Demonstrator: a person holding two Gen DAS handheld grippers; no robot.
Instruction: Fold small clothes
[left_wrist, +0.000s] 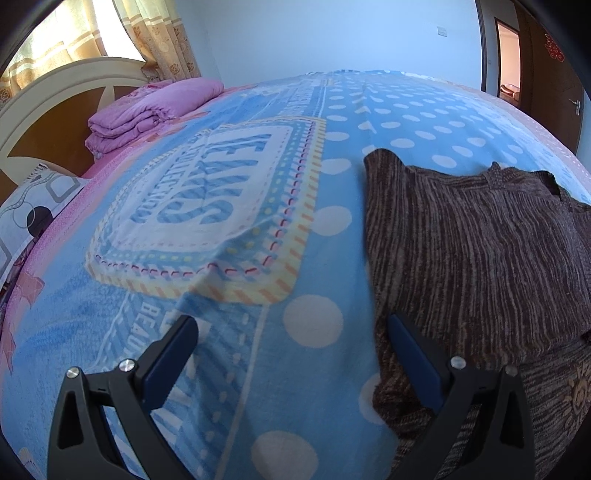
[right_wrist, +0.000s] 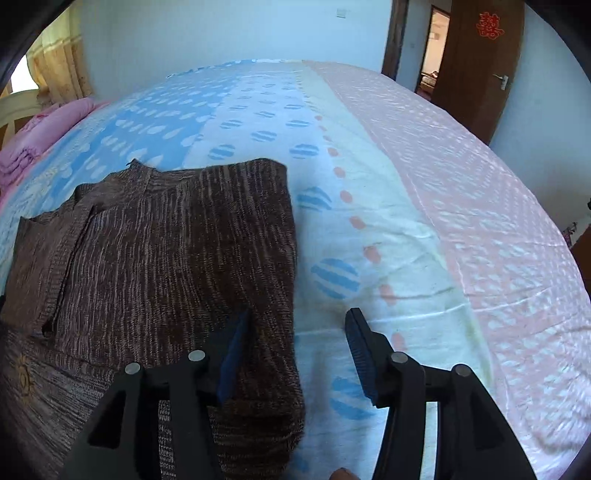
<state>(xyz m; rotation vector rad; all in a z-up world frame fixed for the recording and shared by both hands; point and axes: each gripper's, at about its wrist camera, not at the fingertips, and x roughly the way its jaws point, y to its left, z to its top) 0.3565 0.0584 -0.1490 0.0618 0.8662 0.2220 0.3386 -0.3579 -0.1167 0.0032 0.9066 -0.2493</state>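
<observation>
Garment count: one brown knit sweater (left_wrist: 480, 240) on the bed (left_wrist: 314, 229). Left gripper (left_wrist: 291, 332) and right gripper (right_wrist: 299, 325): jaws spread, gripping nothing.

place: home bedroom | cues: bed (left_wrist: 258, 221), headboard (left_wrist: 55, 110), curtains (left_wrist: 159, 40), door (right_wrist: 476, 62)

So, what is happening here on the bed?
A person with a gripper in each hand is folding a brown knit garment on the bed. Its sides are already folded in. The left gripper and the right gripper both stand open at the garment's two edges, holding nothing.
</observation>
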